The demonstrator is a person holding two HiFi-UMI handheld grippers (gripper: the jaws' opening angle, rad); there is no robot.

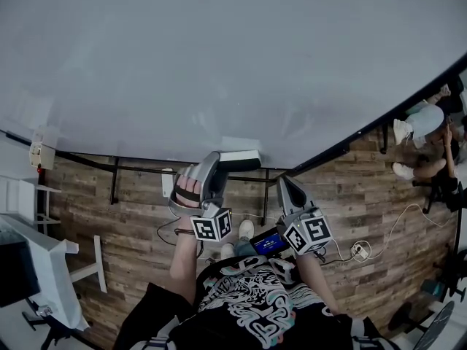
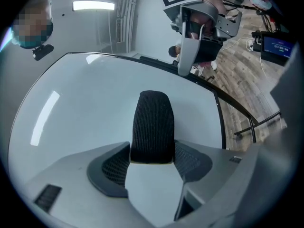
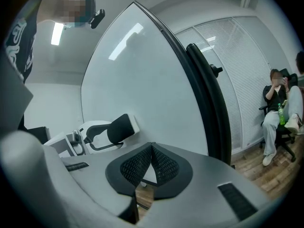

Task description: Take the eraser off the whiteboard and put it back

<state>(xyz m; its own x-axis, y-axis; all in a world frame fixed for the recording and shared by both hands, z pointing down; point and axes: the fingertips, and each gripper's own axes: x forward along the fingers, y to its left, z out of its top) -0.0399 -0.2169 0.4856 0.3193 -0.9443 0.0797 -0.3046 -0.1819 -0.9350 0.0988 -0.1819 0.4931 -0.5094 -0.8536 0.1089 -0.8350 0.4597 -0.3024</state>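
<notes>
Black felt of the eraser (image 2: 152,122) sits clamped in the left gripper (image 2: 152,152). Both pads press its 2 long sides at 1 end, so most of the body sticks out free. Reads as a carry grip that keeps the faces clear for the board.

Right gripper (image 3: 151,161) is just beside it, jaws pressed together on nothing. Likely idle, since 1 claw is enough here.

Eraser hangs at the bottom edge of the whiteboard (image 1: 219,64), about mid-span. Can't tell whether it touches the board. Long axis looks level and parallel to that bottom edge, free end pointing toward the right gripper. Felt face is turned back toward the person, pale backing toward the board.

Far right, past the board's edge: a seated person (image 3: 278,110) on wood floor (image 1: 365,195).
</notes>
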